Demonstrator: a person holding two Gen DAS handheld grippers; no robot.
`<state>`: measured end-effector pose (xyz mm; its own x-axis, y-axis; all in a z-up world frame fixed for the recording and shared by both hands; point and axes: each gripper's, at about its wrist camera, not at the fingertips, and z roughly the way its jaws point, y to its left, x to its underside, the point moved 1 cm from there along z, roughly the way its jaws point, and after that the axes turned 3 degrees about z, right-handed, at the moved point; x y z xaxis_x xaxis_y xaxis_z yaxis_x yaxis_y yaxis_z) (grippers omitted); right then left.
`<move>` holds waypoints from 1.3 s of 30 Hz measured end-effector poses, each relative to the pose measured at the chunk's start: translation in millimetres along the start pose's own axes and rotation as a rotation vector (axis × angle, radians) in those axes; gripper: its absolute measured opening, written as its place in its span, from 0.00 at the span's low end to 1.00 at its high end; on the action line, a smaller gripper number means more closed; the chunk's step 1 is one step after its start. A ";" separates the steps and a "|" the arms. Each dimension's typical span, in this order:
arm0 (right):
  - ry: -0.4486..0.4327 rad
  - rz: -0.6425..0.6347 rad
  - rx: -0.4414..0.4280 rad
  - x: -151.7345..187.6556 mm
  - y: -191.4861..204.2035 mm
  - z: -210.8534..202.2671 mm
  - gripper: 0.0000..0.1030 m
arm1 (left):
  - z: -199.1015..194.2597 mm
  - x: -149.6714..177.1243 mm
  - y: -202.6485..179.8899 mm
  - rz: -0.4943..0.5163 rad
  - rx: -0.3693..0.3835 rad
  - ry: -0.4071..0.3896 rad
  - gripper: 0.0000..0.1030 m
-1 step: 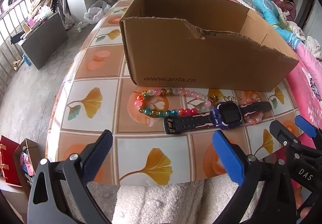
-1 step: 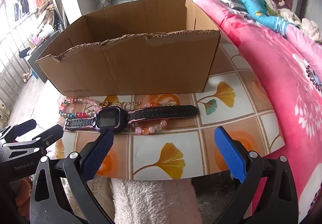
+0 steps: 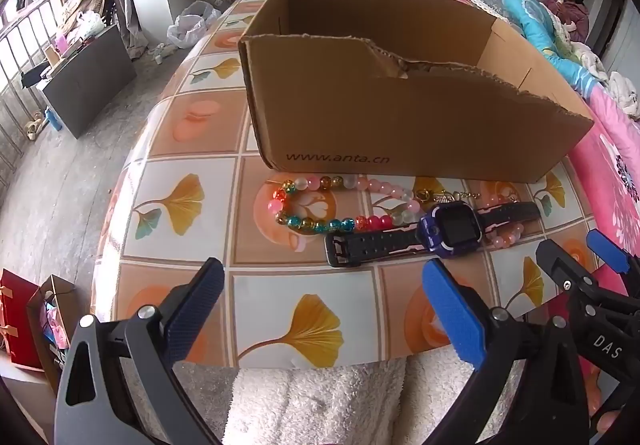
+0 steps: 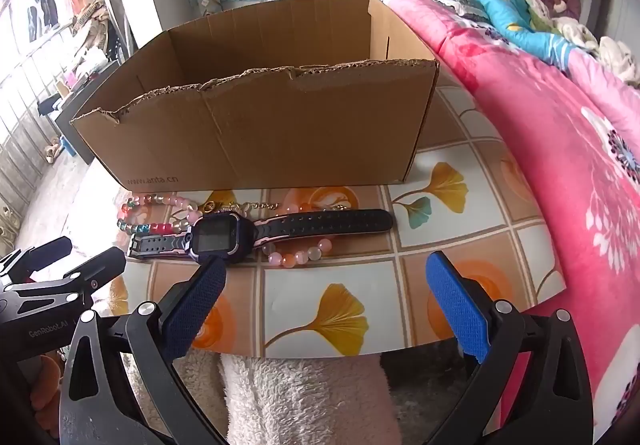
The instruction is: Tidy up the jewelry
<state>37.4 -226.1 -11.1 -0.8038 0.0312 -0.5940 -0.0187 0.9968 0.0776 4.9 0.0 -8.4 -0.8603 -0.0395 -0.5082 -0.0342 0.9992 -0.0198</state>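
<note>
Looking from the left wrist, the left hand-held gripper (image 3: 320, 309) gapes empty; the watch (image 3: 444, 229) lies across bead bracelets (image 3: 320, 205) before the box (image 3: 400, 117). From the right wrist, the right hand-held gripper (image 4: 328, 297), equally wide and empty, should straddle the strap squarely.

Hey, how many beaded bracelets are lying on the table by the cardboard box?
2. A multicoloured beaded bracelet lies left, in front of the cardboard box; a pale pink bracelet lies partly under the watch. Others may be hidden inside the box.
</note>
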 end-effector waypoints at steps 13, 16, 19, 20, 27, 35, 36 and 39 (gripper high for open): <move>-0.002 -0.007 -0.005 -1.2 -0.9 -1.5 0.93 | 0.3 -2.8 8.6 -0.008 -0.003 0.008 0.95; -0.002 -0.010 -0.005 -1.5 3.4 -3.3 0.93 | 0.2 -3.9 9.4 -0.007 -0.005 0.008 0.95; -0.002 -0.011 -0.005 -1.1 3.6 -4.2 0.93 | 1.7 -1.3 6.2 -0.012 -0.008 0.006 0.95; 0.000 -0.011 -0.005 -1.3 3.6 -3.9 0.93 | 2.5 -1.7 6.6 -0.015 -0.008 0.008 0.95; 0.006 -0.008 -0.002 -2.2 1.8 -2.5 0.93 | 5.0 -3.2 6.8 -0.017 -0.010 0.011 0.95; 0.004 -0.002 0.004 -1.5 0.2 -2.9 0.93 | 6.5 -2.7 3.9 -0.015 -0.020 0.009 0.95; 0.004 -0.003 0.004 -1.3 0.3 -3.1 0.93 | 6.4 -2.8 4.4 -0.016 -0.020 0.008 0.95; 0.007 -0.002 0.003 -0.9 -0.3 -3.2 0.94 | 6.2 -2.7 4.6 -0.017 -0.025 0.005 0.95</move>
<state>36.3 -226.7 -8.0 -0.8078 0.0285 -0.5887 -0.0184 0.9971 0.0736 10.2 4.7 -12.4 -0.8622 -0.0566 -0.5033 -0.0614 0.9981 -0.0071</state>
